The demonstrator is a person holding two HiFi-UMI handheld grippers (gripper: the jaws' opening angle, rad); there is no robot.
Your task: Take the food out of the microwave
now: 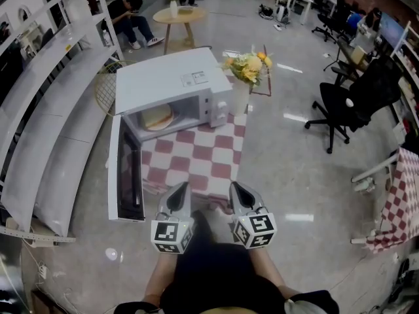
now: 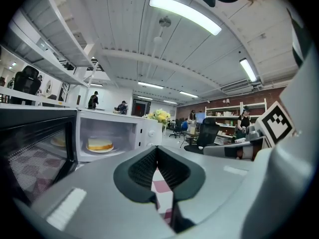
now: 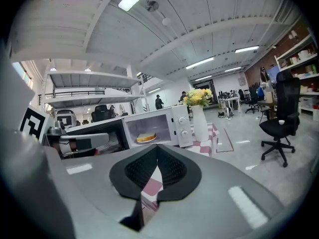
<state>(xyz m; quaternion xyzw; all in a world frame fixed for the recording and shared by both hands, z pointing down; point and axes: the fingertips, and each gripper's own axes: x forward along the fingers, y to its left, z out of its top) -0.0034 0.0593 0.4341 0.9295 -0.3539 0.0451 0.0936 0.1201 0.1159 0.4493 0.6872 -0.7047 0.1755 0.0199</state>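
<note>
Head view: microwave (image 1: pixel 173 87) door (image 1: pixel 127 169) hangs open, plate of food (image 1: pixel 158 117) inside. Left gripper (image 1: pixel 178 198) and right gripper (image 1: pixel 241 197) sit well short of it.

Left gripper view: jaws pressed together, empty.

Right gripper view: jaws together, empty. Flower vase (image 3: pixel 200 123) stands beside the microwave, so a wide reach could topple it. Closed jaws would shove the plate.

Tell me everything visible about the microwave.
The microwave is a white box with a label on top, standing upright on a red-and-white checked cloth. Its door, dark-windowed and hinged on the left, stands wide open. Inside sits round yellowish food on a plate. Two knobs are on the right panel. A vase of flowers stands close beside it.
</note>
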